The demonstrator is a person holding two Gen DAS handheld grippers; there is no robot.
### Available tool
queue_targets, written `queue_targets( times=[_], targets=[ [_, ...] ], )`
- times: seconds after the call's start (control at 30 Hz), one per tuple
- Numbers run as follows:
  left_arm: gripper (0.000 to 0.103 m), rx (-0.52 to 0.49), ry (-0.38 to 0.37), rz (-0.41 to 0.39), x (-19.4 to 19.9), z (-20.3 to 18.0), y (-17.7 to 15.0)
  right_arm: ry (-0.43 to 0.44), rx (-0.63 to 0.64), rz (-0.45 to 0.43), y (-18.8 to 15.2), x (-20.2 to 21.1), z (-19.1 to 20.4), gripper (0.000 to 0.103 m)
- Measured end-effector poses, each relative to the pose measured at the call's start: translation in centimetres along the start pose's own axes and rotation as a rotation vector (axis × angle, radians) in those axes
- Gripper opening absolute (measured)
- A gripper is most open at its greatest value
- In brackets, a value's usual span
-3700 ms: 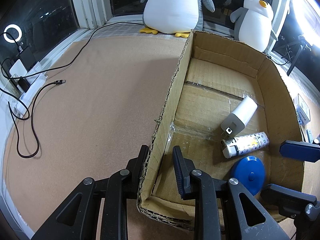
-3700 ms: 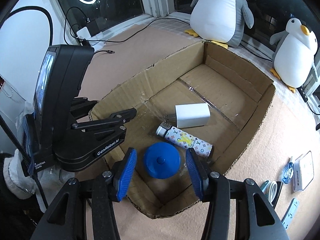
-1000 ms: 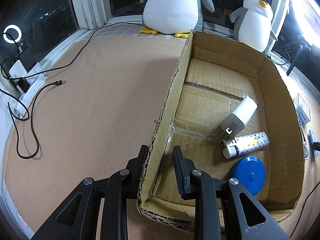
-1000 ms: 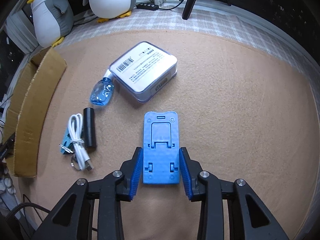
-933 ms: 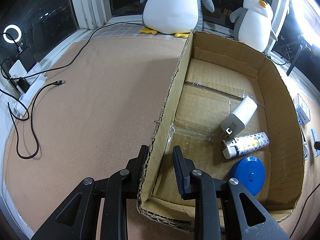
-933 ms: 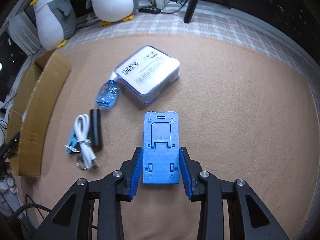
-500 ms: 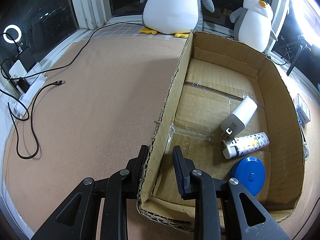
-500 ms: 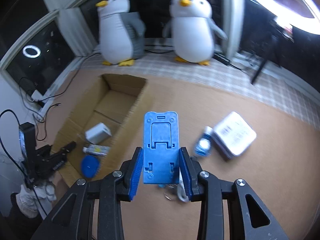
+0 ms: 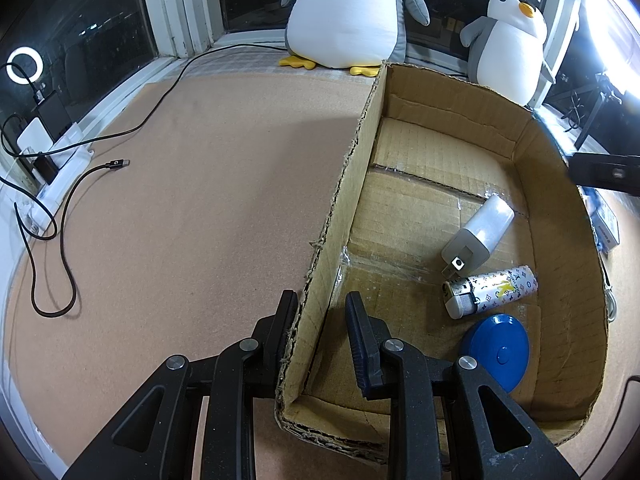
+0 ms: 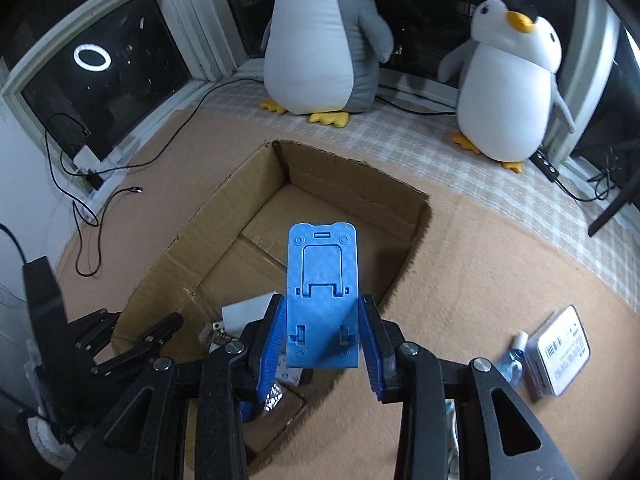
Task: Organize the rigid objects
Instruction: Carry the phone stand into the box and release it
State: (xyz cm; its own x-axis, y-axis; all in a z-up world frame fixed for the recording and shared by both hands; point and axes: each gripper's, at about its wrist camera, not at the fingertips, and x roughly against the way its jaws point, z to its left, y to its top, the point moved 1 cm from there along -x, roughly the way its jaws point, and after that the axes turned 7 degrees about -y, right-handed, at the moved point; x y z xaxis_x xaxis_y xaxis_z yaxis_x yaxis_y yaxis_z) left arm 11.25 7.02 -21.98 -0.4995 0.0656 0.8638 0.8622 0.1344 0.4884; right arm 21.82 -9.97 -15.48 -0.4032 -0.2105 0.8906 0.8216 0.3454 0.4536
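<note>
Right gripper (image 10: 323,334) is clamping a blue phone stand (image 10: 322,292) between its blue pads, holding it above the near end of the cardboard box (image 10: 208,232). Under the stand, partly hidden by it, a white charger (image 10: 244,310) is lying on the box floor. Off to the right on the brown mat, a small blue bottle (image 10: 514,354) is lying just beside a white case (image 10: 558,352).

Left gripper (image 9: 322,320) is straddling the box's long wall (image 9: 344,200), one finger outside touching the cardboard, the other inside and a little apart from it, so the jaws are parted around the wall rather than squeezing it. Inside the box, the charger (image 9: 478,236) is lying next to a patterned lighter (image 9: 490,292), with a blue round lid (image 9: 498,354) just beside that. Two plush penguins (image 9: 348,12) are sitting past the far end by the window.
</note>
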Motion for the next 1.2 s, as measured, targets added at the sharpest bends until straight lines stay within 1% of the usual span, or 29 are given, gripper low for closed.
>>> queue_targets(
  times=[0.3, 0.47, 0.9, 1.2],
  targets=[
    [0.027, 0.004, -0.002, -0.001, -0.1, 0.0, -0.1, -0.042, 0.04, 0.048, 1.2, -3.7, 1.7, 0.033],
    [0.027, 0.005, -0.004, -0.001, -0.1, -0.1, -0.1, -0.048, 0.045, 0.059, 1.3, -4.5, 1.9, 0.033],
    [0.027, 0.005, -0.002, -0.003, -0.1, 0.0, -0.1, -0.025, 0.022, 0.035, 1.6, -3.8, 1.7, 0.033],
    [0.027, 0.004, -0.001, -0.004, -0.1, 0.0, -0.1, 0.014, -0.014, 0.003, 0.8, -1.3, 1.1, 0.033]
  ],
)
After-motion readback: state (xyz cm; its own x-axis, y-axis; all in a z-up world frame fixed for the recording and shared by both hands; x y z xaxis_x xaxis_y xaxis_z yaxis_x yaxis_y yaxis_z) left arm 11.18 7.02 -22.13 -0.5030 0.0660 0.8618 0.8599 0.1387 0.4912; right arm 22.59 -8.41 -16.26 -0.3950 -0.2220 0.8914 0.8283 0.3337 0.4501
